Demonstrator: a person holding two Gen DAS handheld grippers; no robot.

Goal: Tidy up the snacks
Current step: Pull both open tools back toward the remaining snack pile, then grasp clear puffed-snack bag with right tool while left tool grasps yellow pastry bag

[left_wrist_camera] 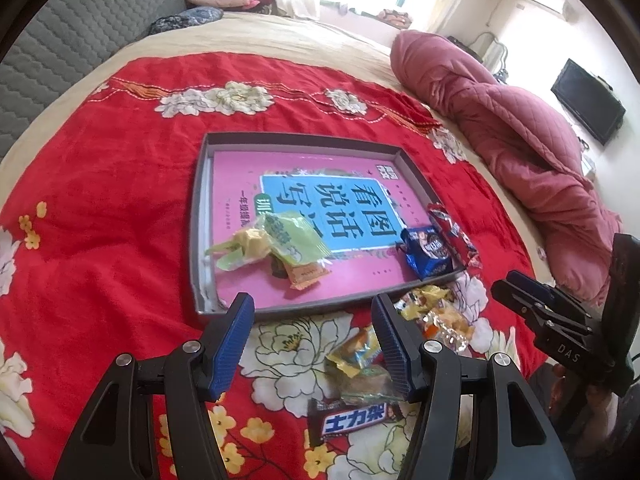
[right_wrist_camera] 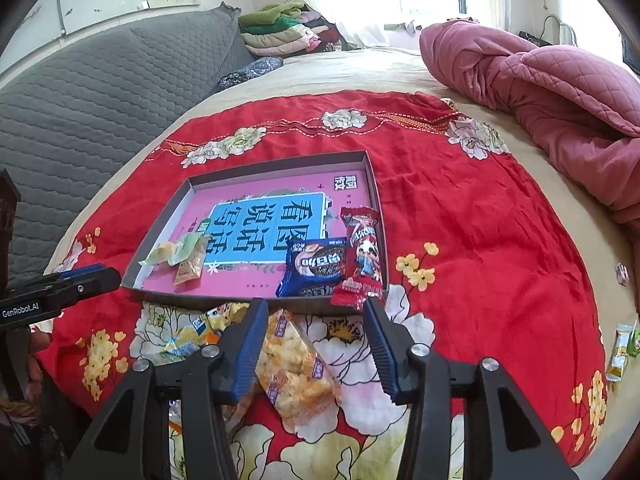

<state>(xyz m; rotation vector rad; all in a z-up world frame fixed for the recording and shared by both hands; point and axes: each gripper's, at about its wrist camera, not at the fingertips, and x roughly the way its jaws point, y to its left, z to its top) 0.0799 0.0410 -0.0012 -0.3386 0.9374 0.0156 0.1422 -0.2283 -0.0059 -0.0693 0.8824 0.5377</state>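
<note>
A red floral blanket (right_wrist_camera: 460,216) is spread over the bed, and on it sits a shallow grey cardboard tray (right_wrist_camera: 376,196) with a pink book with a blue title panel (left_wrist_camera: 320,208) lying flat inside.

At the tray's near right corner lie a blue cookie packet (right_wrist_camera: 316,266) and, touching it along the right wall, a red candy wrapper with a cartoon figure (right_wrist_camera: 362,252). Toward the near left of the tray sits a small heap: a pale green crinkled wrapper (left_wrist_camera: 288,240), a yellow wrapper (left_wrist_camera: 250,240) and an orange sachet (left_wrist_camera: 306,274).

Just outside the tray's near edge, more snacks rest on the blanket: a clear bag of golden puffed pieces (right_wrist_camera: 296,372), some yellow-and-blue wrappers (right_wrist_camera: 200,332), and a dark chocolate bar with white lettering (left_wrist_camera: 354,420) closest to the bed's near edge.

The left gripper (left_wrist_camera: 314,322) hovers over the blanket by the tray's near edge, its blue-padded jaws spread with nothing between them. The right gripper (right_wrist_camera: 316,320) hangs over the bag of puffed pieces, jaws apart and not pressing on it.

A rumpled pink quilt (right_wrist_camera: 552,92) lies along the bed's right side, and a few small green and yellow packets (right_wrist_camera: 622,346) sit at the blanket's right edge.
</note>
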